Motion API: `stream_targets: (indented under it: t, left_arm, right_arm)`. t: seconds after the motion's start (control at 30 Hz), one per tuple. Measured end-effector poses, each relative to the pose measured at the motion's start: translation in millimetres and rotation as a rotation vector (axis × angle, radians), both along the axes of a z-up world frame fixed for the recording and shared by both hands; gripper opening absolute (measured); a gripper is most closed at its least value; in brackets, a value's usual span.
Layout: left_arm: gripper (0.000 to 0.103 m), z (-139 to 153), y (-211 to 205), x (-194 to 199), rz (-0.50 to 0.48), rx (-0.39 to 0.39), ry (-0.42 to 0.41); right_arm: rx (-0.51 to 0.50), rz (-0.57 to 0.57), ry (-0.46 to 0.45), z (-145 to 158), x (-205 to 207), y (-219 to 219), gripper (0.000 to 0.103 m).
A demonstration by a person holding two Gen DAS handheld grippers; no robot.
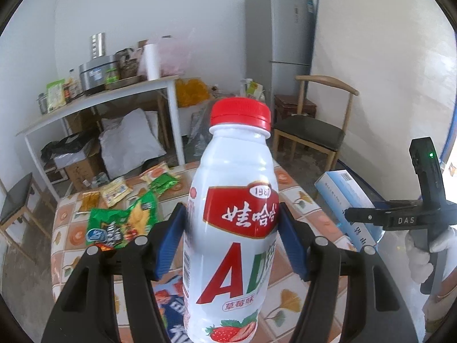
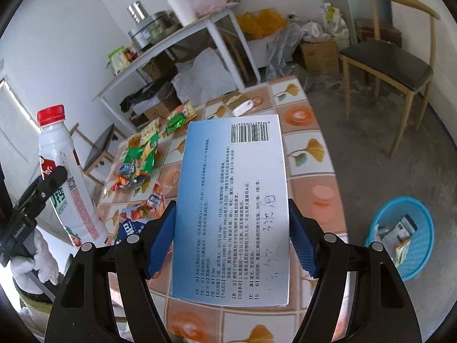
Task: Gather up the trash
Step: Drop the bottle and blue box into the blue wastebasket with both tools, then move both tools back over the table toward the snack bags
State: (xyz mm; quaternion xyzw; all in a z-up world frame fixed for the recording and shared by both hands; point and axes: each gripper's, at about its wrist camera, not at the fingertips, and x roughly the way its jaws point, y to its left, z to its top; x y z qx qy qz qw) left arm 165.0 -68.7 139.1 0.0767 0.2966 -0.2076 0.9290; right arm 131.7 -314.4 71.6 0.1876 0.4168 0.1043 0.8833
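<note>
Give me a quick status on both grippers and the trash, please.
Left gripper shut on white red-capped plastic drink bottle. Right gripper shut on flat pale-blue cardboard medicine box. Blue plastic mesh bin on floor, path clear. Wrappers remain on table.

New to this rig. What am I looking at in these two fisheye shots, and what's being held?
There is no robot: a person holds one hand-held gripper in each hand, each with a camera looking along its fingers.

Left wrist view: the left hand-held gripper clamps a white drink bottle with a red cap. At its right edge is the other gripper, held in a white-gloved hand.

Right wrist view: the right hand-held gripper clamps a flat blue-white medicine box.

Below both is a table with a tiled-pattern cloth, strewn with snack wrappers. A blue basket on the floor already holds some trash.
</note>
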Motion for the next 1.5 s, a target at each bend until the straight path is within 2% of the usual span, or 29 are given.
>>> stream_targets:
  t: [0.2, 0.33, 0.43, 0.53, 0.67, 0.83, 0.97, 1.0, 1.03, 1.1, 1.23, 1.5]
  left_arm:
    - [0.063, -1, -53, -3, -0.111, 0.0, 0.033]
    - [0.063, -10, -101, -2, -0.24, -0.035, 0.113]
    - [0.062, -23, -141, 2, -0.333, -0.06, 0.199]
    - [0.062, -44, -186, 3, -0.423, -0.075, 0.312]
    - [0.062, -82, -246, 5, -0.502, -0.069, 0.468]
    - [0.062, -124, -311, 3, -0.549, -0.001, 0.562]
    - [0.062, -150, -359, 13, -0.547, 0.028, 0.618]
    - [0.066, -156, -374, 20, -0.53, 0.016, 0.619]
    - [0.077, -158, -384, 24, -0.524, 0.008, 0.613]
    - [0.081, -165, -402, 33, -0.504, 0.001, 0.587]
    - [0.081, -173, -404, 39, -0.471, -0.035, 0.611]
    - [0.081, -164, -357, 41, -0.466, -0.052, 0.58]
  right_arm:
    - [0.048, -0.133, -0.023, -2, -36, -59, 0.069]
    - [0.095, -0.264, -0.018, -11, -70, -105, 0.069]
    - [0.141, -0.384, 0.004, -26, -99, -143, 0.069]
    - [0.223, -0.495, 0.045, -55, -130, -180, 0.069]
    - [0.296, -0.577, 0.124, -94, -149, -206, 0.069]
    - [0.379, -0.626, 0.196, -135, -151, -227, 0.069]
    - [0.442, -0.657, 0.213, -158, -130, -248, 0.069]
    - [0.45, -0.668, 0.208, -165, -121, -256, 0.071]
    - [0.46, -0.685, 0.211, -173, -112, -264, 0.072]
    - [0.466, -0.712, 0.226, -190, -102, -275, 0.074]
    - [0.472, -0.776, 0.287, -220, -102, -284, 0.074]
    - [0.448, -0.76, 0.312, -224, -119, -267, 0.074]
